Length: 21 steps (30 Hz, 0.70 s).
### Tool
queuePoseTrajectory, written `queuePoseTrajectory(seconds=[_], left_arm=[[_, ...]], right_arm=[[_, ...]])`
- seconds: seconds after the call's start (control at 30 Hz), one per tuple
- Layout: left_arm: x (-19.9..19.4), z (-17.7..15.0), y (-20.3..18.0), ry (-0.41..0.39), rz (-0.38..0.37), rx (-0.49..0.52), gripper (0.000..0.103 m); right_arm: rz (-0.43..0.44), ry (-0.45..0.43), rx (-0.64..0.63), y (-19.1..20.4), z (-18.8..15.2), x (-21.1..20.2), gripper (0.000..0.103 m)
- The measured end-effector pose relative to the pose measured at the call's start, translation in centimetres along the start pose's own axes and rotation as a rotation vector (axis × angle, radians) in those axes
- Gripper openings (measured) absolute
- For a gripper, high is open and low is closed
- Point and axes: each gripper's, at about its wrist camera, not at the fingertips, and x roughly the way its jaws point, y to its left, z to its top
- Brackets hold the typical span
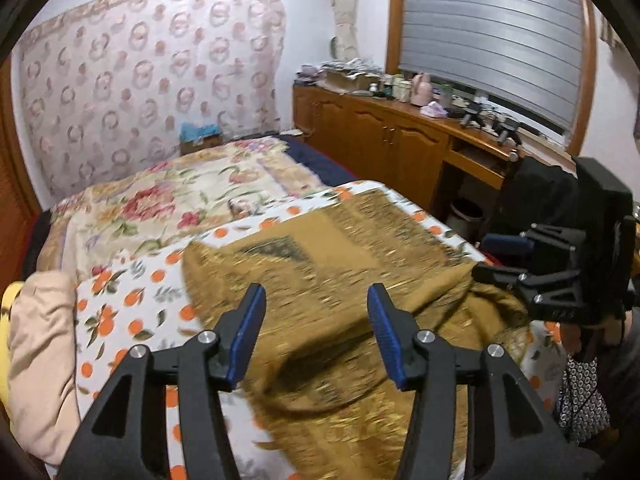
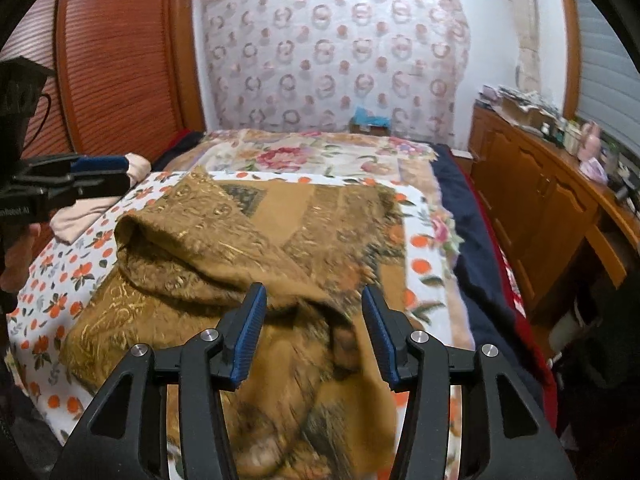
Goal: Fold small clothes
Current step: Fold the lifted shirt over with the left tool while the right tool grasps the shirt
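Garment (image 2: 248, 248) beneath both parted jaws

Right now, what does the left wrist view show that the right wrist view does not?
Only the left wrist view shows the right gripper from the side and the window blind. Only the right wrist view shows the ribbed wooden door and the left gripper. Both show the brown cloth on the orange-print sheet, and both grippers open.
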Motion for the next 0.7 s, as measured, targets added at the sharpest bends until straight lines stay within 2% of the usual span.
queuePoseTrajectory(seconds=[0.4, 0.7], left_arm=[[-0.7, -4.9, 8.0, 0.059, 0.101, -0.085, 0.052], [-1.6, -8.7, 10.4, 0.088, 0.119, -0.133, 0.052]], right_arm=[[0.159, 0.067, -0.128, 7.7, 4.3, 6.1, 0.051], [0.259, 0.123, -0.237, 13.8, 4.9, 8.9, 0.053]])
